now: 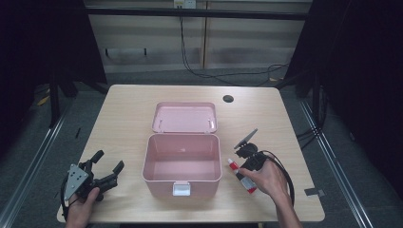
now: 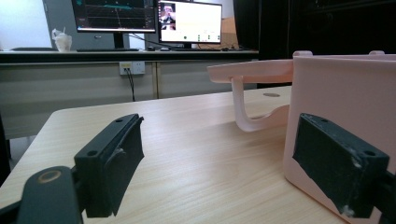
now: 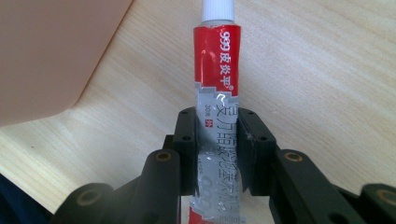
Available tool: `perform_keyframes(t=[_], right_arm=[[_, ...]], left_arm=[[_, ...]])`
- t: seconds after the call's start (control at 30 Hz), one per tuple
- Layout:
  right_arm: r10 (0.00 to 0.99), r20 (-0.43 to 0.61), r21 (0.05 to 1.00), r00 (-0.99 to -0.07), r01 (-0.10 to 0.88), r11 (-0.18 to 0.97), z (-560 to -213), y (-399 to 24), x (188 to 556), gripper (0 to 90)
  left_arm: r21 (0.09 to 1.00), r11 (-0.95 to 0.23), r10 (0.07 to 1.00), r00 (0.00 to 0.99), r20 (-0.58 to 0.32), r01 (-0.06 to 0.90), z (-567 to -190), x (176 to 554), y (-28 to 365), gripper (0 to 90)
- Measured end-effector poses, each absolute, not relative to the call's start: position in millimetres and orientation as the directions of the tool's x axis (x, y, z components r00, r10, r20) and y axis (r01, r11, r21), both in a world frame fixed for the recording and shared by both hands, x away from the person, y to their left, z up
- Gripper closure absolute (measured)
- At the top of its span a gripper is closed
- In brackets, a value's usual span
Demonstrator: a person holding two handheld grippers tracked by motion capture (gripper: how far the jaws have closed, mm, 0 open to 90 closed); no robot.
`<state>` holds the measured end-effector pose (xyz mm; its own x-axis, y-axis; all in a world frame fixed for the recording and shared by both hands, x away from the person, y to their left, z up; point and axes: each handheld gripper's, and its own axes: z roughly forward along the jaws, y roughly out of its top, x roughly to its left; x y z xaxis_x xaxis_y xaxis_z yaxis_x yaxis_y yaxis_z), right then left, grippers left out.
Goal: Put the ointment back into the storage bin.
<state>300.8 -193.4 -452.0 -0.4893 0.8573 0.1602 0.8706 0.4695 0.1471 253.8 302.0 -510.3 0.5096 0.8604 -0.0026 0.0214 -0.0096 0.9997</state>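
Red-and-silver tube (image 3: pixel 218 116) clamped in right tongs (image 3: pixel 217 154) beside open pink box (image 1: pixel 182 164); left tongs (image 1: pixel 108 161) spread wide on surface (image 1: pixel 128 102)

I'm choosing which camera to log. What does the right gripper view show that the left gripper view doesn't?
Right gripper view: its jaws shut on a red and silver tube with a white cap.

Left gripper view: its jaws wide open on nothing, the box's open lid, monitors on a far counter.

Both: the pink box and the wooden table.
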Motion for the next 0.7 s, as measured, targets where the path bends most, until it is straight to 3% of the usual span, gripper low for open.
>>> perform_keyframes(t=[0.7], right_arm=[[0.862,0.207,0.248,-0.463,0.877,0.412,-432,-213,295,71.5]], left_arm=[[1.000,-0.009,0.861,0.509,-0.004,0.022,-510,254,302,15.7]])
